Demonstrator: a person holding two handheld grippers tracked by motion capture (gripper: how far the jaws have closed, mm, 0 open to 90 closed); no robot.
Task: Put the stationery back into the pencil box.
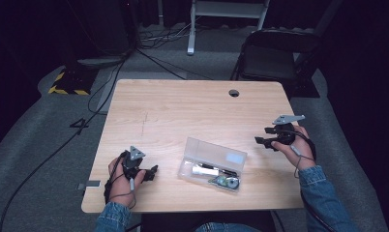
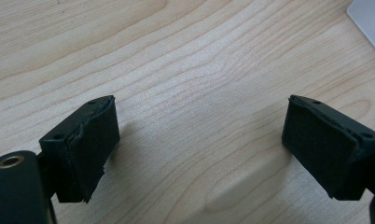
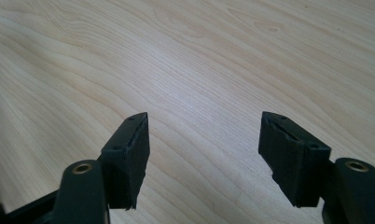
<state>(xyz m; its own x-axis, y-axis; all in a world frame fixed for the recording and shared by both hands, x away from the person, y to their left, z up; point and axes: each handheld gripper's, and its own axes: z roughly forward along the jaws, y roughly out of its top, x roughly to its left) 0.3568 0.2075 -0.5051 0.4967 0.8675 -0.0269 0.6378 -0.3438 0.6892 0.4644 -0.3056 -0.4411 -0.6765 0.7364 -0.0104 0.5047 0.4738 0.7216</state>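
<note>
Clear plastic case point(image 1: 213, 164) lies on the tabletop point(image 1: 183, 111), near its front edge and between the two hands, with a white tube, a dark pen-like item and a small round greenish piece inside. Left hand-held gripper point(image 1: 153, 171) sits low beside the case's left end, jaws spread wide over bare wood with nothing between them. Right hand-held gripper point(image 1: 261, 141) hangs off the case's right side, apart from it, jaws also spread and empty.
</note>
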